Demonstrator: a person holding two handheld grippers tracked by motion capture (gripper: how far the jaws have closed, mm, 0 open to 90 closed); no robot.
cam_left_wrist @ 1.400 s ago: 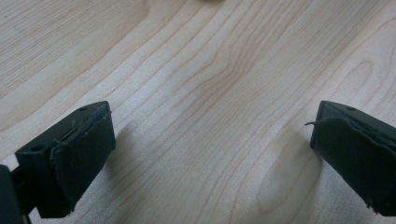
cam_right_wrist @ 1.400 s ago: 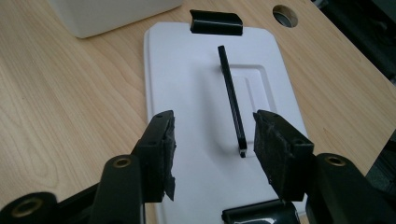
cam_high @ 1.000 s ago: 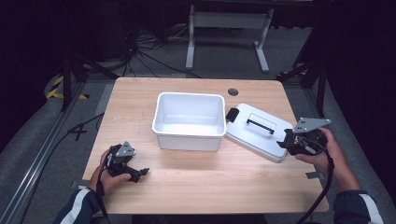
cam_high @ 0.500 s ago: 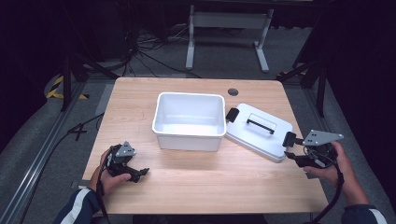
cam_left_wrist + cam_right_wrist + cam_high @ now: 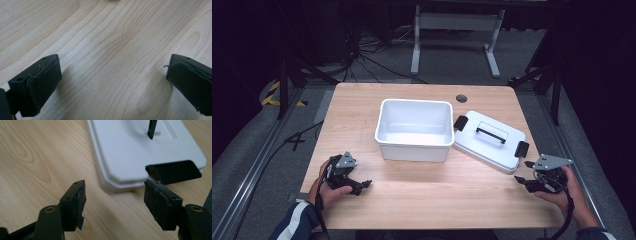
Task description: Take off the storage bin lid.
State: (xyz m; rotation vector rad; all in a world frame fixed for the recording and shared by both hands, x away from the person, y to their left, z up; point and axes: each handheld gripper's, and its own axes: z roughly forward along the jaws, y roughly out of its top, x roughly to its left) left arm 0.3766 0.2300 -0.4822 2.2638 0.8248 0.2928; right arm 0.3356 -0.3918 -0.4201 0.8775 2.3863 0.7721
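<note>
A white tub [image 5: 414, 130] stands open in the middle of the table. Its white lid [image 5: 489, 140], with a black handle and black end clips, lies flat to the tub's right. My right gripper [image 5: 523, 171] hovers low just off the lid's near right corner. Its jaws have just been opening and are open with nothing between them. In the right gripper view the gripper [image 5: 116, 195] faces the lid [image 5: 140, 150] and one black clip [image 5: 175, 171]. My left gripper [image 5: 361, 186] rests at the front left, open over bare wood [image 5: 113, 75].
The wooden table [image 5: 422, 200] has a round cable hole [image 5: 460, 98] behind the tub. Dark floor, cables and a metal stand [image 5: 452, 30] lie beyond the far edge.
The right gripper has sunk and drawn back from the lid's right end toward the near edge, its jaws wider. The left gripper has stayed put.
</note>
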